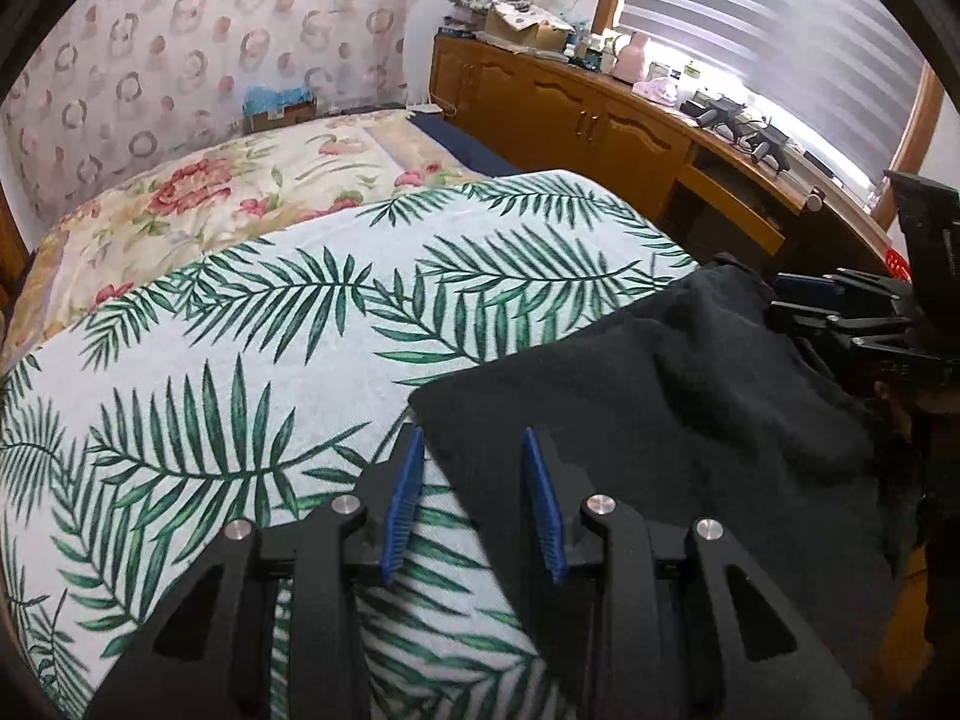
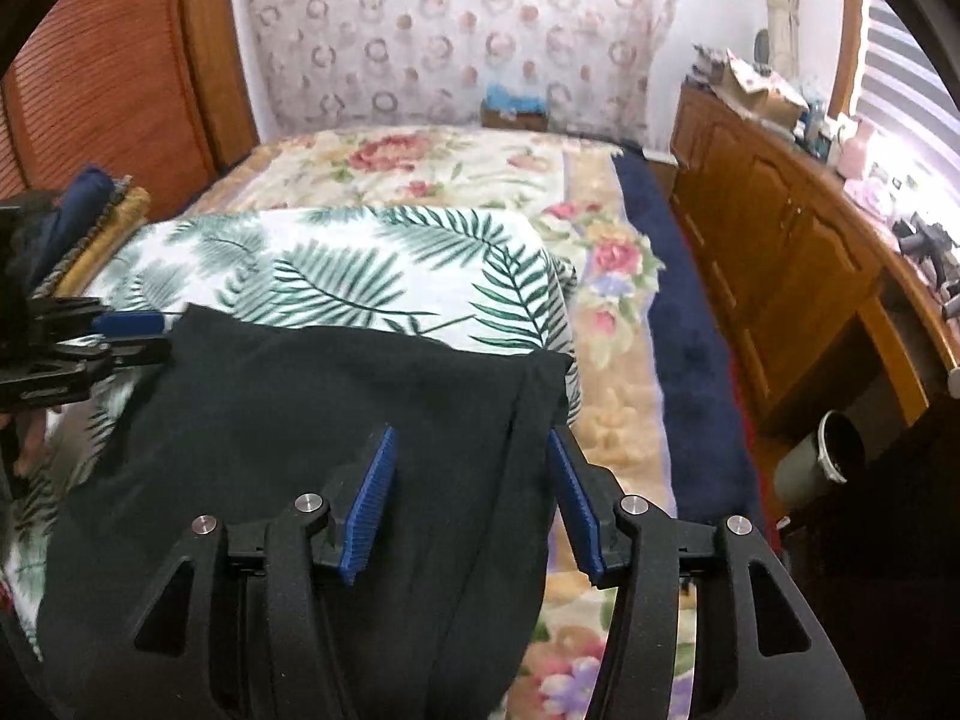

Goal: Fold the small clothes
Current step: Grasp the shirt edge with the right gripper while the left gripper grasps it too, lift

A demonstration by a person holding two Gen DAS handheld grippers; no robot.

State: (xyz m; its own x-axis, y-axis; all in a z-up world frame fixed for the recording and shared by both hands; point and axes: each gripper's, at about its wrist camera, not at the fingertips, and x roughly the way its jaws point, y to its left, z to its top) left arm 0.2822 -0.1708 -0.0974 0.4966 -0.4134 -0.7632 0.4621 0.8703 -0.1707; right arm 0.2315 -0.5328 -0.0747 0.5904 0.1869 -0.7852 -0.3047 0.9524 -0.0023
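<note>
A black garment (image 1: 678, 396) lies flat on a palm-leaf cloth (image 1: 252, 360) spread over the bed; it also shows in the right wrist view (image 2: 336, 420). My left gripper (image 1: 474, 474) is open over the garment's left edge, blue pads apart, holding nothing. My right gripper (image 2: 474, 480) is open over the garment's right side near a lengthwise fold, holding nothing. The right gripper shows at the far right of the left wrist view (image 1: 840, 306). The left gripper shows at the left edge of the right wrist view (image 2: 90, 336).
A floral bedspread (image 2: 456, 168) covers the bed beyond the leaf cloth. A wooden cabinet (image 1: 576, 114) with clutter runs along the right under a window. Folded fabrics (image 2: 102, 210) lie at the left. A grey cup (image 2: 822, 456) sits beside the bed.
</note>
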